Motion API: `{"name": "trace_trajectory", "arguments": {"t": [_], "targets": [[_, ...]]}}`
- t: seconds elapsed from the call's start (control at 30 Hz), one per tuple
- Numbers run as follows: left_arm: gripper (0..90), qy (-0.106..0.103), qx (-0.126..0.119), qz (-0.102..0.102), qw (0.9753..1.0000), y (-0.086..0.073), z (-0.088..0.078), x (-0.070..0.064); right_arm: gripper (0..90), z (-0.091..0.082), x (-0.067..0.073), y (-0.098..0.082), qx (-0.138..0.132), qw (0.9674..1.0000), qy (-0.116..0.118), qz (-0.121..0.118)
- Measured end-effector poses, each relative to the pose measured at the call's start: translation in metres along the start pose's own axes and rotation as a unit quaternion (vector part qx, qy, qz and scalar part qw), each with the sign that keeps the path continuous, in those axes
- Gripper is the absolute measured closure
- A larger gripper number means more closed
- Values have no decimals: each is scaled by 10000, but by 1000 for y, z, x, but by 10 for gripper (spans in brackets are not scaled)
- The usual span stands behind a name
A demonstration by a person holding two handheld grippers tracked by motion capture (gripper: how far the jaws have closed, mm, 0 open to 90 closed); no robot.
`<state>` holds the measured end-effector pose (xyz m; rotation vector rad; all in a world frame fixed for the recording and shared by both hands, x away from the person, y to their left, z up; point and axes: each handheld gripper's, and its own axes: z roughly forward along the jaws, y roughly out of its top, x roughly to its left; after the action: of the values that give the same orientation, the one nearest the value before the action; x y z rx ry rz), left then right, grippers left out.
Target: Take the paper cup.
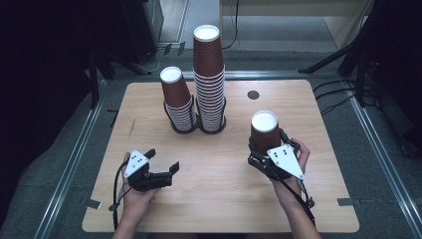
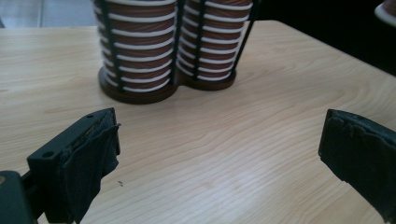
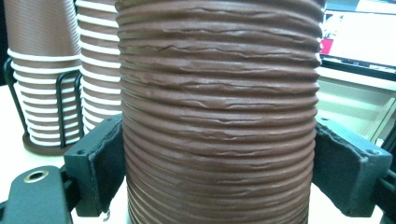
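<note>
Right gripper view: the right gripper (image 3: pixel 219 154) clamps a ribbed brown paper cup (image 3: pixel 219 112), upside down, near the bench's (image 1: pixel 318 209) right edge. Squeezing gently and lifting straight would likely spare its wall. The left gripper (image 1: pixel 161 160) waits spread and empty. Farther off, two racked cup stacks (image 1: pixel 209 79) stand toward the far edge.

Each hand holds a black gripper with two flat jaws. The left gripper (image 1: pixel 161 162) and the right gripper (image 1: pixel 268 147) each have a white three-cornered plate on top with small dark dots. A black cable trails from each. The arms are bare.
</note>
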<state>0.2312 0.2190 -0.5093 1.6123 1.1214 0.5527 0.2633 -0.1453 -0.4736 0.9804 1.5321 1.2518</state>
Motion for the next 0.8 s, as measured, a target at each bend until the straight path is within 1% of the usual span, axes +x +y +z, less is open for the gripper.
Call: {"name": "trace_trajectory", "arguments": {"t": [0.03,0.07,0.1,0.13,0.17,0.2,0.23,0.27,0.3,0.33,0.37,0.5,0.57,0.6,0.67,0.7,0.77,0.8], "targets": [[0,-86,7,-29,10000,0,1,-2,131,0,6,-4,45,9998,-14,-212],[0,-198,43,-27,9998,-1,3,-5,131,0,8,-5,53,9996,-4,-289],[0,-198,43,-27,9998,-1,3,-5,130,0,10,-6,54,9992,-3,-390],[0,-247,54,-16,9997,-1,4,-7,130,-1,13,-7,62,9988,5,-481],[0,-280,62,-1,9996,-1,4,-8,130,-1,13,-7,62,9988,5,-481],[0,-338,57,-9,9994,-1,4,-10,129,-1,16,-8,77,9985,10,-548],[0,-447,11,-36,9990,1,4,-13,129,-2,21,-10,85,9976,9,-685],[0,-447,11,-36,9990,1,4,-13,129,-2,21,-10,85,9976,9,-685],[0,-501,-3,-11,9987,2,4,-16,129,-3,25,-12,121,9970,15,-768],[0,-516,-3,10,9987,3,4,-18,129,-3,25,-12,121,9970,15,-768],[0,-541,-17,44,9985,3,4,-20,129,-3,27,-13,119,9964,7,-839],[0,-677,-65,14,9977,7,4,-26,129,-5,36,-18,170,9925,63,-1207],[0,-697,-82,32,9975,8,4,-29,129,-5,39,-19,181,9913,75,-1299],[0,-739,-110,39,9972,9,3,-31,129,-6,41,-20,184,9911,74,-1318],[0,-751,-119,84,9971,11,2,-34,129,-6,43,-20,150,9893,88,-1447],[0,-814,-145,102,9965,13,1,-37,129,-6,45,-21,135,9878,118,-1549],[0,-825,-159,127,9964,14,0,-39,129,-7,46,-22,134,9872,128,-1583],[0,-844,-166,121,9962,15,0,-40,127,-7,48,-23,112,9859,129,-1663]]}}
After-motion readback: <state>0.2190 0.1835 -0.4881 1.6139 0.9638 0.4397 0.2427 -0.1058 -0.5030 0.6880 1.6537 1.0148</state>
